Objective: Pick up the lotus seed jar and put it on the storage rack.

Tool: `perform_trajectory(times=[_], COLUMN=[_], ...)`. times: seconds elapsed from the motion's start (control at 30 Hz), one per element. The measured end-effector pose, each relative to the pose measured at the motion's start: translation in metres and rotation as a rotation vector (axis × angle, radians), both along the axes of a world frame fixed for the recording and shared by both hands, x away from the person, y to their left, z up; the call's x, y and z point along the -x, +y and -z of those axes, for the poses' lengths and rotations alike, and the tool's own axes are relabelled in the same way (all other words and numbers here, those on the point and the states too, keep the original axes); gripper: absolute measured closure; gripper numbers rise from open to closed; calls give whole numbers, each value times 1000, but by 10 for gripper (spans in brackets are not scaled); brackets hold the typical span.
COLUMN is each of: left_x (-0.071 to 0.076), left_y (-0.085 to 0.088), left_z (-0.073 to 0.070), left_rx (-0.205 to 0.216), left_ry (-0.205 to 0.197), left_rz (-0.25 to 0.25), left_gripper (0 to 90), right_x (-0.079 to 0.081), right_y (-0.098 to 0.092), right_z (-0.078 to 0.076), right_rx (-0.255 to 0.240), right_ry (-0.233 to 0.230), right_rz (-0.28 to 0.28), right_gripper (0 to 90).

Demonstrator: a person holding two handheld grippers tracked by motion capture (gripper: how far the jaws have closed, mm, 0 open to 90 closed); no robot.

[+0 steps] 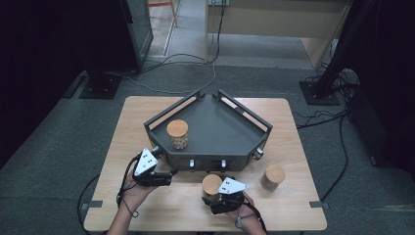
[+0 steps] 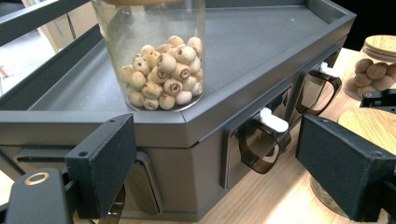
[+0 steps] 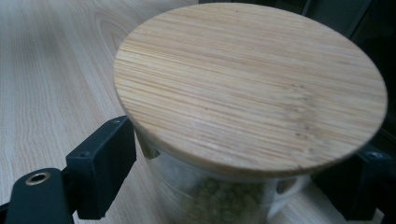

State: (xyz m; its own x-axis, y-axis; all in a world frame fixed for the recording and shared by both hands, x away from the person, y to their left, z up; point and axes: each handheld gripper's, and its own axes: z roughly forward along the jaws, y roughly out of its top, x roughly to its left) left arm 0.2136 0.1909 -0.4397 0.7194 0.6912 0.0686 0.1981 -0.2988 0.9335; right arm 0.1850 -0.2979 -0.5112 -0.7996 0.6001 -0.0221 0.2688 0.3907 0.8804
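A dark grey five-sided tray (image 1: 220, 128) stands on the wooden table. On its left part stands a glass jar of pale lotus seeds (image 1: 177, 134) (image 2: 163, 70) with a wooden lid. My left gripper (image 1: 166, 177) (image 2: 215, 154) is open at the tray's front left wall, with nothing between its jaws. My right gripper (image 1: 215, 198) (image 3: 224, 158) is open, its jaws on either side of a bamboo-lidded jar of green beans (image 1: 212, 185) (image 3: 252, 88) on the table before the tray. I cannot tell if the fingers (image 3: 105, 165) touch the glass.
A third lidded jar (image 1: 273, 177) (image 2: 376, 70), with brown nuts in it, stands on the table to the right. The tray's front wall carries small clear-handled drawers (image 2: 266, 140). Raised rails run along the tray's back sides (image 1: 244, 110). Cables lie on the floor beyond the table.
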Motion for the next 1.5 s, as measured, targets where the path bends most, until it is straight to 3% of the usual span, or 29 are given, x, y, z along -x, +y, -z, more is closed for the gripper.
perform_trajectory(times=[0.17, 0.43, 0.63, 0.83, 0.93, 1.17, 1.5], left_x=[3, 9, 11, 13, 12, 15, 19], left_y=[1, 3, 7, 5, 7, 7, 12], left_z=[4, 12, 18, 23, 27, 32, 42], left_rx=[-24, -23, 6, -3, 25, 27, 35], left_ry=[-3, -2, 4, -8, 8, 5, 5], left_rz=[12, 6, 13, 15, 25, 19, 8], left_gripper=[123, 123, 123, 123, 123, 123, 123], right_x=[0, 1, 1, 1, 2, 2, -2], right_y=[0, 0, 0, -1, -1, -2, -5], right_z=[0, 0, 0, 1, 1, 3, 3], right_rx=[-1, 0, -2, -7, -5, -17, -40], right_ry=[0, -2, -2, -8, -15, -14, 14], right_rz=[0, 1, 0, 2, -2, 3, 0], right_gripper=[133, 134, 134, 136, 140, 139, 139])
